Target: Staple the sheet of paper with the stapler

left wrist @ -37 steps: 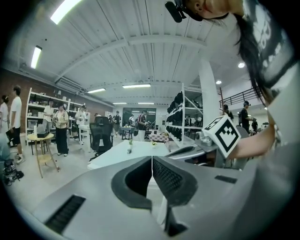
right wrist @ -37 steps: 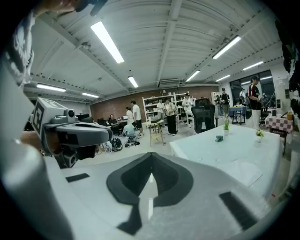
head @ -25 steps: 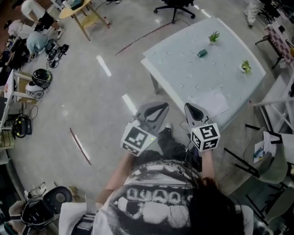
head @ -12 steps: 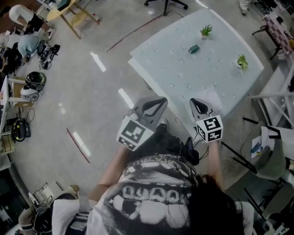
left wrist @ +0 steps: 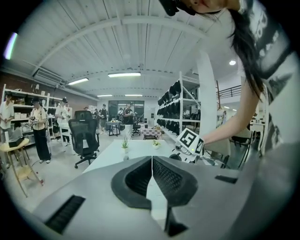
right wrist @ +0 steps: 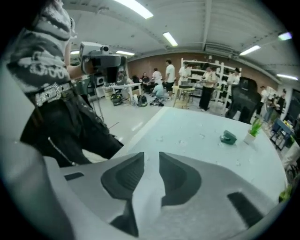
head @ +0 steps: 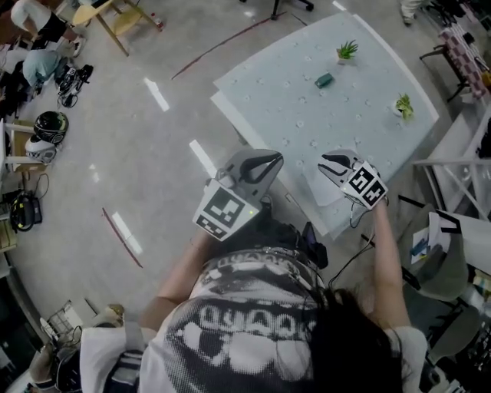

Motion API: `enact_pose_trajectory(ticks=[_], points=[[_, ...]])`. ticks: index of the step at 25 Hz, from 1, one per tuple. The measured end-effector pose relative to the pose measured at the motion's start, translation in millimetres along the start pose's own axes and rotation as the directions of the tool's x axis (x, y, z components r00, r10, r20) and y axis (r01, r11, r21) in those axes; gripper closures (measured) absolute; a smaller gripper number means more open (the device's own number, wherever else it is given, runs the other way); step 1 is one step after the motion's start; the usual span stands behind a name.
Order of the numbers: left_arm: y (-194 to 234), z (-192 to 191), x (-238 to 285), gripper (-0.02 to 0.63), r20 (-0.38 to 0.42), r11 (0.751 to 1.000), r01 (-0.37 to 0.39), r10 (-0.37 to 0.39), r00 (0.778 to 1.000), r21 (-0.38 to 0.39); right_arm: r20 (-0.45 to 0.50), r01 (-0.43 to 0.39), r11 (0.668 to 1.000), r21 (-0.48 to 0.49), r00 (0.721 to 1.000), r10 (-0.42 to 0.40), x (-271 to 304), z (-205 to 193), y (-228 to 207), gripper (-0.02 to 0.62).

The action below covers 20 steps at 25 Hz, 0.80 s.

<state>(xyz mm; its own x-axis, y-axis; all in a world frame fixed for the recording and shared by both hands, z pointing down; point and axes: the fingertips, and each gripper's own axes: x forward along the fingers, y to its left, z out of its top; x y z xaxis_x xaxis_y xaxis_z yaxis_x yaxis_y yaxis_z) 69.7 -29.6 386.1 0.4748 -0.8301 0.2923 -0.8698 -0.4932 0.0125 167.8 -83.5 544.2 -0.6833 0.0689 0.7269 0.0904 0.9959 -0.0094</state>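
A white sheet of paper [head: 321,190] lies at the near edge of the pale table [head: 307,100]. The small green stapler [head: 323,80] sits far back on the table, also visible in the right gripper view [right wrist: 228,137]. My right gripper [head: 325,162] hangs tilted down over the paper, apart from the stapler. Its jaws have just been opening, and a gap shows between them with nothing in it [right wrist: 151,157]. My left gripper [head: 276,159] is shut and empty, held beside the table's near corner [left wrist: 152,158].
Two small potted plants [head: 347,51] [head: 404,106] stand at the table's back and right side. An office chair [head: 288,6] is behind the table and a metal rack [head: 460,165] to its right. Helmets and gear [head: 47,127] lie on the floor at left. People stand in the background.
Both grippers have moved toward the table. The right one has come over the table's near edge above the paper, rolled and tipped downward, and its jaws have parted.
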Motion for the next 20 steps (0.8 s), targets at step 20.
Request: enact_pose_trajectory(ticks=[20], points=[[30, -34, -14, 0.601, -0.048, 0.993, -0.097, 0.094, 0.994, -0.069, -0.675, -0.640, 0.713, -0.286, 0.663, 0.323, 52, -64, 6, 0.504]])
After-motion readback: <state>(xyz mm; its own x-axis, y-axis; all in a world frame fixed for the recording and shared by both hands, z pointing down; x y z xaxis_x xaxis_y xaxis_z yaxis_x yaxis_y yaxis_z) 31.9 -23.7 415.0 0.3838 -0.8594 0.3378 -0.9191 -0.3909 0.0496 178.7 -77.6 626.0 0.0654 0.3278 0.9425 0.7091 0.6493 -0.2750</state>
